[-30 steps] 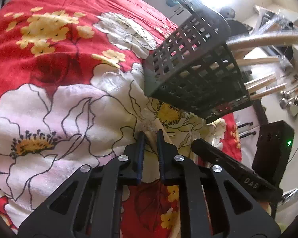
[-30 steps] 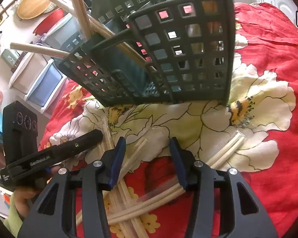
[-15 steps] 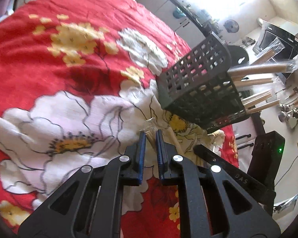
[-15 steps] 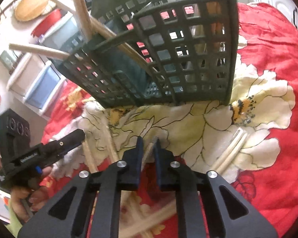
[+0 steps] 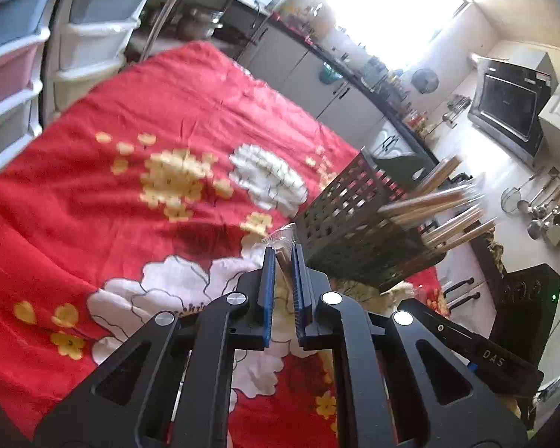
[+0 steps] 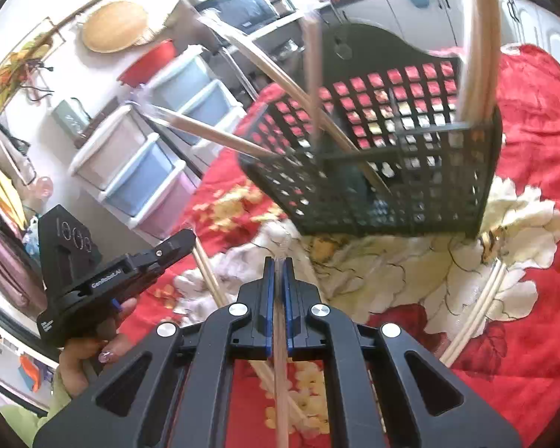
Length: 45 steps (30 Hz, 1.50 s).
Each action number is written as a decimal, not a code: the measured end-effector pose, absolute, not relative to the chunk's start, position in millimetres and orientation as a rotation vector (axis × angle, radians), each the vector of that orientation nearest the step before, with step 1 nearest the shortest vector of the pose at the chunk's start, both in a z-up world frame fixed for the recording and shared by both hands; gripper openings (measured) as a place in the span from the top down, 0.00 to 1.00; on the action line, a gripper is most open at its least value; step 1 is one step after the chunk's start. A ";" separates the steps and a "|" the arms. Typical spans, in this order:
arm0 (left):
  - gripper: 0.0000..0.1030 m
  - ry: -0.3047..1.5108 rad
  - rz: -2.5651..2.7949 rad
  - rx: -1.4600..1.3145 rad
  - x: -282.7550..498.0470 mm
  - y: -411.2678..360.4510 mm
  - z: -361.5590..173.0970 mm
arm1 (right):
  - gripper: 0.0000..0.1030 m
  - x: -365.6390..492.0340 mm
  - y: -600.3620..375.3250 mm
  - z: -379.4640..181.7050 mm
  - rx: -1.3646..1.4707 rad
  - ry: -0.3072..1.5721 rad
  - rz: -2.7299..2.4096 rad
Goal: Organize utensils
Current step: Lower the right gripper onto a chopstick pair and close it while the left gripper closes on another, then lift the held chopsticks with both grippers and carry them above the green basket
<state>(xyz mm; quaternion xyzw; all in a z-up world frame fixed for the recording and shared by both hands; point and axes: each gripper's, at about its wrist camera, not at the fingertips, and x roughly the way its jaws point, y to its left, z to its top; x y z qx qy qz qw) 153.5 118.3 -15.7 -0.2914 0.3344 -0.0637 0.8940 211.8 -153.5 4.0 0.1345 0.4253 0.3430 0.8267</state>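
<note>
- Right wrist view: the right claw (image 6: 279, 261) has just closed narrow on a wrapped chopstick pair (image 6: 280, 354) at centre frame.
- The black basket (image 6: 410, 171), upper centre, holds more sticks on the red floral cloth (image 6: 534, 119).
- Left wrist view: the left claw (image 5: 283, 250) pinches a wrapped stick (image 5: 282, 239) at centre, beside the basket.

My basket (image 6: 392, 171) stands far on the cloth (image 6: 534, 119), sticks (image 6: 478, 48) in it; loose chopsticks (image 6: 474, 321) lie near right.
</note>
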 end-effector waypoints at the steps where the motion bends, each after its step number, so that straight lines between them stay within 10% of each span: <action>1: 0.95 0.680 -0.128 -0.591 150.8 118.4 -9.6 | 0.95 211.1 -151.9 9.4 0.287 0.892 0.737; 45: 0.98 0.311 -0.372 -0.379 151.1 21.6 148.7 | 0.95 181.7 -251.6 147.6 0.280 0.318 0.548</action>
